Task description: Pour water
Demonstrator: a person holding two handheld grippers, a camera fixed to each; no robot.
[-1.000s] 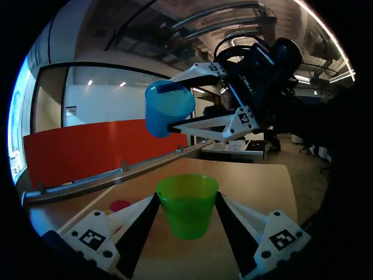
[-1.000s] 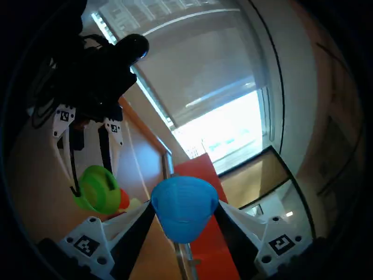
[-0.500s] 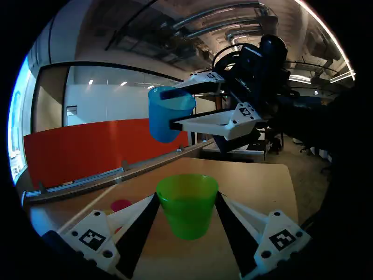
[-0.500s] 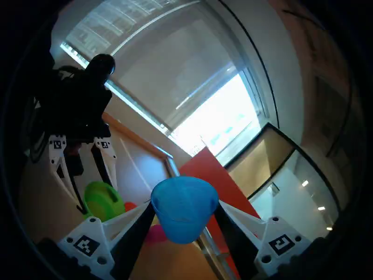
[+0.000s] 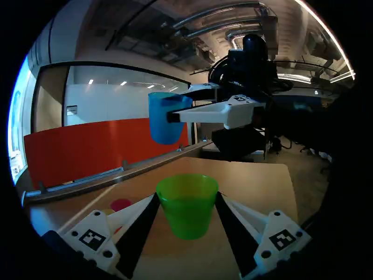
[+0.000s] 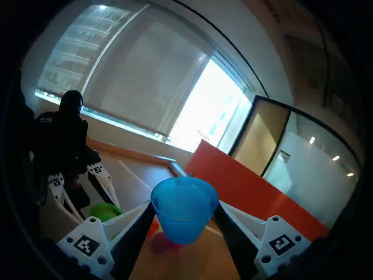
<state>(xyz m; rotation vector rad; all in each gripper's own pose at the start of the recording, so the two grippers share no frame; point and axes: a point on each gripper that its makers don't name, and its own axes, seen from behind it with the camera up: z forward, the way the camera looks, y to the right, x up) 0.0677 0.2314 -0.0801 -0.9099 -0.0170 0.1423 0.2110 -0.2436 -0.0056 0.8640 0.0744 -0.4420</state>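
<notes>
Levelling out in the left gripper view, the right gripper (image 5: 175, 106) now carries the blue cup (image 5: 163, 123) upright, rim on top, up in the air above and beyond the green cup (image 5: 187, 212). A sec ago that blue cup was tipped, mouth toward the camera. Its two white fingers clamp the cup from either side. In the foreground the left gripper (image 5: 187, 199) is closed on the green cup, black pads pressed to both walls, pose unchanged vs. the earlier frames. Both cups are smooth, tapered, translucent plastic. The fingers are matte white w/ square black-and-white markers. Below lies a pale wood-tone table (image 5: 261, 182) w/ a rounded corner and a flat pink disc (image 5: 120, 204) on it. Behind it stand a glossy red partition (image 5: 84, 149) and a glass wall. Bare pipes (image 5: 210, 23) run across the ceiling.

In the right gripper view the room has swung round since 1 s ago: the bright window (image 6: 210, 112) and its pale blind (image 6: 126, 84) now stand nearly upright, no longer slanted overhead. The blue cup sits centre, pinched between the pads, open mouth showing. The green cup is at lower left, part-hidden behind a white finger and held by the far left gripper over the table. Water can't be made out in either cup.
</notes>
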